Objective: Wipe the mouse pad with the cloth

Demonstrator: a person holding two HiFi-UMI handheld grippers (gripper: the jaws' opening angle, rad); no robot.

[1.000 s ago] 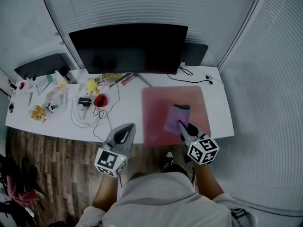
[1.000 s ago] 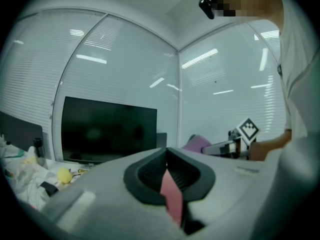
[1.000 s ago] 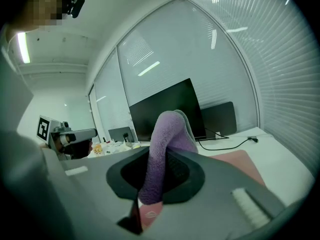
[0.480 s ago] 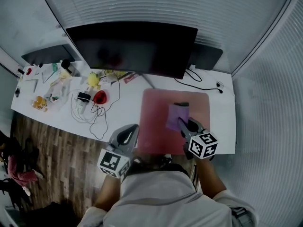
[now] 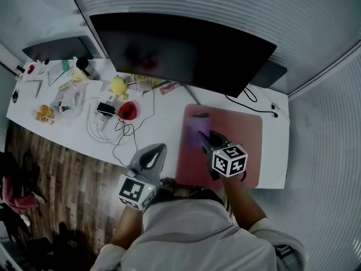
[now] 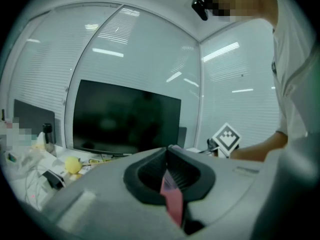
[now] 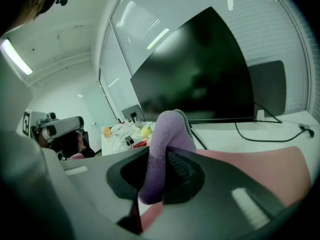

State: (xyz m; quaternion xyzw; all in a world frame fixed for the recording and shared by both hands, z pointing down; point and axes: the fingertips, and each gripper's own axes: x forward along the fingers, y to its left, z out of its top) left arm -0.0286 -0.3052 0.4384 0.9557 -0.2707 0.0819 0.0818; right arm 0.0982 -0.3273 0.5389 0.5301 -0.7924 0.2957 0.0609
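The left tool hangs off the counter's 6 o'clock edge, its jaws together on nothing, probably parked clear of the wiping. The right tool pinches the purple cloth firmly and holds it on the 9 o'clock side of the pink mouse pad.

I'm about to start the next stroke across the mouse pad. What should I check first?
1. Cloth clamped in the right gripper: ok.
2. Cloth pressed onto the mouse pad: cannot tell.
3. Left gripper shut, empty, off the pad: ok.
4. Black cable on the desk, off the pad: ok.
5. Pad surface ahead free of objects: ok.
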